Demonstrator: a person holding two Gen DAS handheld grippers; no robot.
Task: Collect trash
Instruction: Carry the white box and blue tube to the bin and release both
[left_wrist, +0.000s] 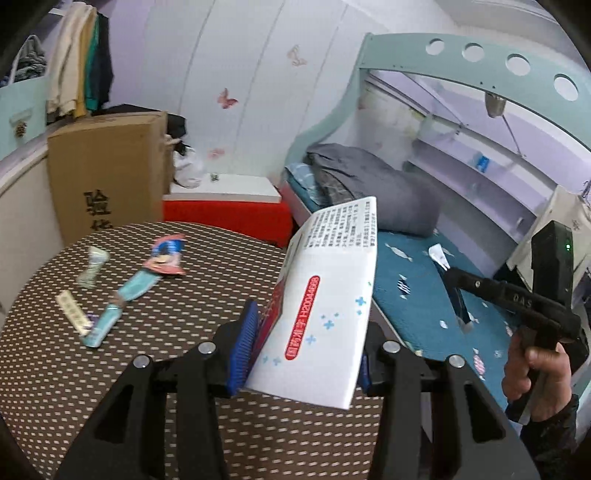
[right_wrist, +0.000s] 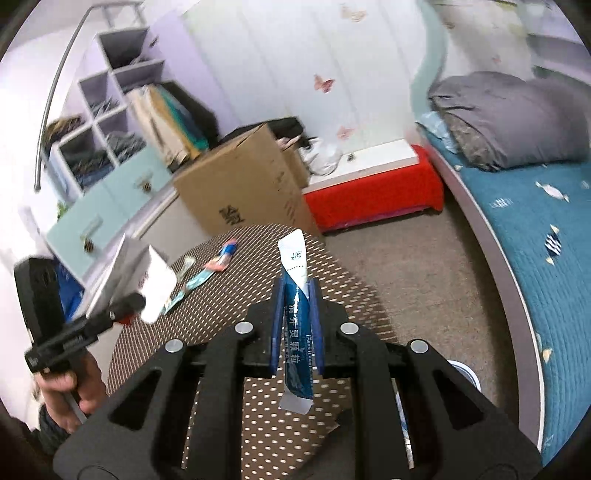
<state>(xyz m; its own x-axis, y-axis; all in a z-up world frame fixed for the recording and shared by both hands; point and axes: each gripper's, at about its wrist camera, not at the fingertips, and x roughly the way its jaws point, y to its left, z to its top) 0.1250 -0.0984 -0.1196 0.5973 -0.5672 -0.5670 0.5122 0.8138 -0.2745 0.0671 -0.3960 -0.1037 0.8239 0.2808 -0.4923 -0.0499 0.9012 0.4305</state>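
My left gripper (left_wrist: 301, 347) is shut on a white medicine box (left_wrist: 325, 295) with a red label, held above the right edge of the round dotted table (left_wrist: 184, 314). The box also shows in the right wrist view (right_wrist: 147, 284). My right gripper (right_wrist: 297, 321) is shut on a blue and white sachet (right_wrist: 297, 317), held upright above the table (right_wrist: 229, 317). Several wrappers lie on the table's left part: a pink packet (left_wrist: 166, 254), a teal sachet (left_wrist: 136, 286), a pale twisted wrapper (left_wrist: 92, 266). The right gripper shows at the right in the left wrist view (left_wrist: 461, 280).
A cardboard box (left_wrist: 107, 173) stands behind the table, a red and white bench (left_wrist: 225, 206) beside it. A bed with a blue sheet (left_wrist: 424, 288) and grey quilt (left_wrist: 373, 184) is on the right. A white round object (right_wrist: 465, 373) sits on the floor by the bed.
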